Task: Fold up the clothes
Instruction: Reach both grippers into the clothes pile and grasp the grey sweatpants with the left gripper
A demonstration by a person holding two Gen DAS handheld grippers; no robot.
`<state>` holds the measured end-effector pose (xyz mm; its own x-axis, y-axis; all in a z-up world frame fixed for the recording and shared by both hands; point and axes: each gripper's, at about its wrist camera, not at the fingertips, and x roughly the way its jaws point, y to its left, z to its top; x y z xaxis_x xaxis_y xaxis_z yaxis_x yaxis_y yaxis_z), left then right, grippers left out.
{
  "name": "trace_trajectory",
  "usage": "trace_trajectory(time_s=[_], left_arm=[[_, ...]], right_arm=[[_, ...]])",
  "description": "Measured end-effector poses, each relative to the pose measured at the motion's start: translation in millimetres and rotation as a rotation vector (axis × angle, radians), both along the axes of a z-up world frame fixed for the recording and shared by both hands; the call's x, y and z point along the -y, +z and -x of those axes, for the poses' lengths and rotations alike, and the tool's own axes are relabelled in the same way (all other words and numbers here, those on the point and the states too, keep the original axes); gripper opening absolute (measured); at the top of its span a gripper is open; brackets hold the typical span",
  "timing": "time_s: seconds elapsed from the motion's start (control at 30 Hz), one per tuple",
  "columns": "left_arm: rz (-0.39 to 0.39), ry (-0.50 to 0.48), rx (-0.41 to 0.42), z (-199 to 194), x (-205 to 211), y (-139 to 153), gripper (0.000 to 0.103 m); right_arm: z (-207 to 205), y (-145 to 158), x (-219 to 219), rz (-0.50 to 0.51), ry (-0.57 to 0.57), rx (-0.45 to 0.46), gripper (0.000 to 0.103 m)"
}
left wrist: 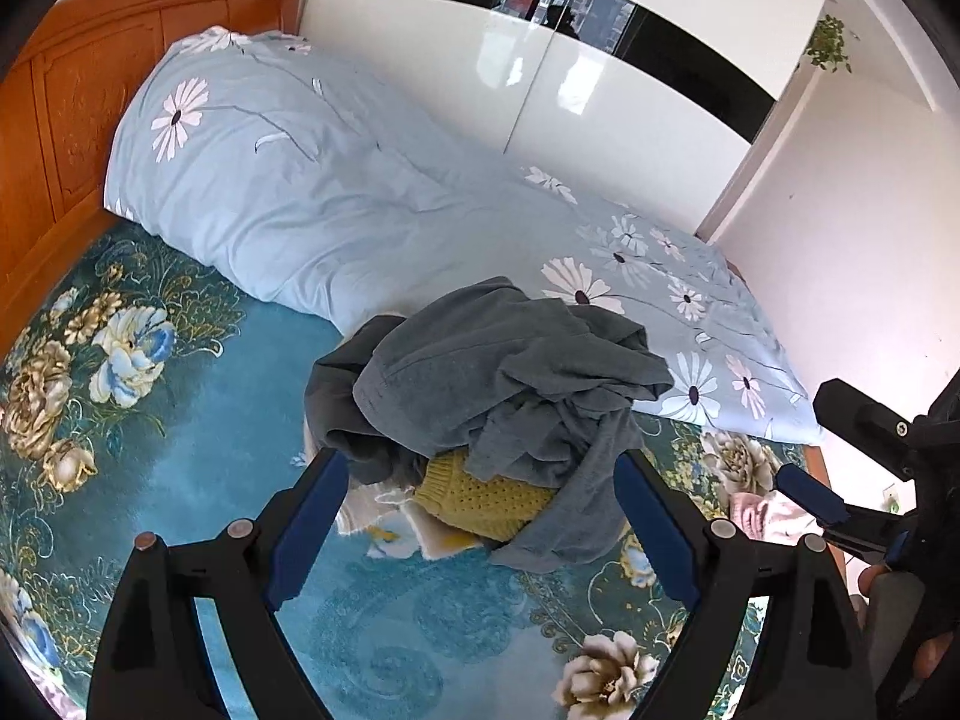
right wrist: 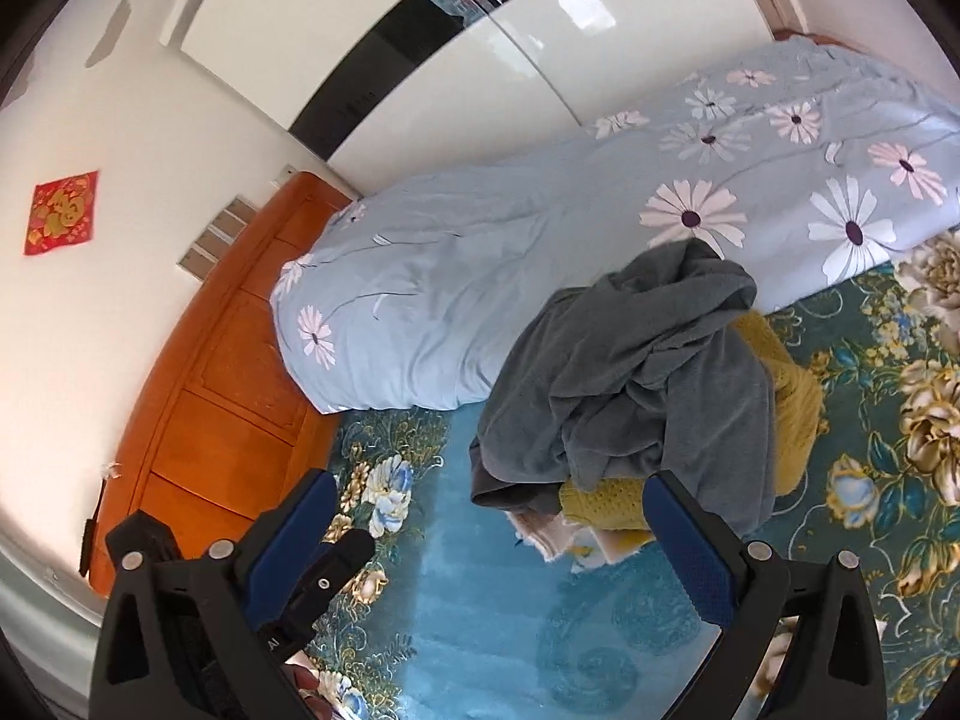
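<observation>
Blue pads of my left tongs (left wrist: 480, 516) sit nearest the lens, spread wide with nothing between them. Straight ahead at twelve o'clock lies the pile of clothes (left wrist: 480, 396): a crumpled grey garment (left wrist: 516, 372) on top, a yellow knit (left wrist: 480, 498) poking out beneath it, some pale cloth under that. The pile rests on the teal flowered bedspread (left wrist: 180, 420), touching the rolled blue quilt (left wrist: 312, 192) behind it, which runs from ten o'clock to three o'clock. My right tongs (right wrist: 498, 546) are spread open and empty too; from them the pile sits at about one o'clock, its long side running from my near left up to the far right. I judge both hands about equally near, the left squarer to the heap, so the left should take the grey top layer first.

Only the left view shows a pink scrap (left wrist: 762, 516) at three o'clock, beside my other tool. Only the right view shows the yellow knit (right wrist: 786, 396) stretching along the pile's right flank.
</observation>
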<state>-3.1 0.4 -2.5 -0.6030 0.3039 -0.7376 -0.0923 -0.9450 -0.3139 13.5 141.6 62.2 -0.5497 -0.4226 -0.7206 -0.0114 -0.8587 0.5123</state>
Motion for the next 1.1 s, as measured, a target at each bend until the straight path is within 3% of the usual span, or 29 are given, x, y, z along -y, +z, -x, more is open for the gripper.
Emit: trace_trajectory(time_s=[0.07,0.33,0.5,0.63,0.77,0.93,1.1], left_arm=[[0.004,-0.001,0.017,10,-1,-8,0.102],[0.014,-0.013,0.084,43,-4,-39,0.102],[-0.005,-0.025,0.108,58,-6,-62,0.102],[-0.015,-0.025,0.146,74,-5,-79,0.102],[0.012,-0.018,0.179,89,-5,-94,0.102],[0.04,-0.049,0.192,107,-11,-107,0.102],[0.166,-0.19,0.194,139,-47,-119,0.102]], right_arm=[[10,-7,-1,-0.013,-0.001,0.022,0.103],[47,-29,-1,-0.162,0.019,0.086,0.103],[54,-43,-14,-0.338,0.037,0.135,0.103],[69,-54,-9,-0.386,0.088,0.17,0.103],[86,-68,-7,-0.397,0.117,0.176,0.103],[102,-81,-13,-0.491,0.103,0.216,0.103],[99,-96,-31,-0.505,0.067,0.333,0.101]])
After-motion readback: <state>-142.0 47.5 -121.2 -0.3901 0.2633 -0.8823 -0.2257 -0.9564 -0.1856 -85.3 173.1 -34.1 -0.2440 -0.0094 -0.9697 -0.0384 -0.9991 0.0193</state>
